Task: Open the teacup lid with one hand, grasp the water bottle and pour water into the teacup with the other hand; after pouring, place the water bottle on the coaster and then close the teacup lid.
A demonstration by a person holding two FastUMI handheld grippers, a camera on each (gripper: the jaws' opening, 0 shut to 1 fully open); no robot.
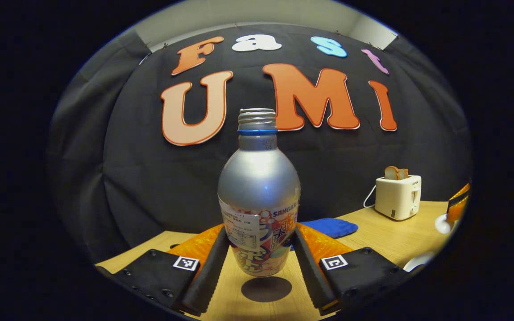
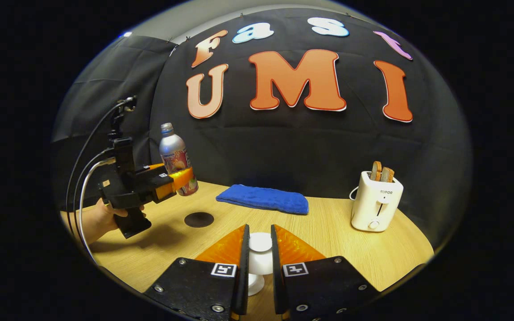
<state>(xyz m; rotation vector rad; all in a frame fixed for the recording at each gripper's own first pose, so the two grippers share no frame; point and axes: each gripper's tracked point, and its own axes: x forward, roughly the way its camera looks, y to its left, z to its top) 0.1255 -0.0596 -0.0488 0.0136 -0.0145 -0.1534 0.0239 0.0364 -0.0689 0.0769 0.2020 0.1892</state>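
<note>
Two black padded fingers [image 1: 210, 267] of the left gripper [image 1: 259, 263] close on the lower, labelled part of the water bottle [image 1: 259, 196] at the centre of the left gripper view; the bottle hangs upright above the wooden table [image 1: 386, 240], directly over the dark round coaster [image 1: 266, 289] near the bottom centre, with a gap between its base and the coaster. The neck is open, no cap on it. The smooth metal body looks slippery and, I judge, dents easily if squeezed hard, so the hold low on the label, where the wall is straight, seems right; how much water it carries cannot be told, so its weight is uncertain. A blue cloth [image 1: 330, 226] lies behind it and a white toaster [image 1: 398, 196] stands at the right. In the right gripper view, the right gripper [image 2: 260, 263] at the bottom centre has its fingers nearly together around a white rounded piece, probably the teacup lid [image 2: 260, 243]; whether both pads press on it cannot be told. It looks like ceramic, hard, slick and breakable, best taken by its knob. At the left of this frame a hand [image 2: 105, 216] holds the left gripper with the bottle above the coaster.
</note>
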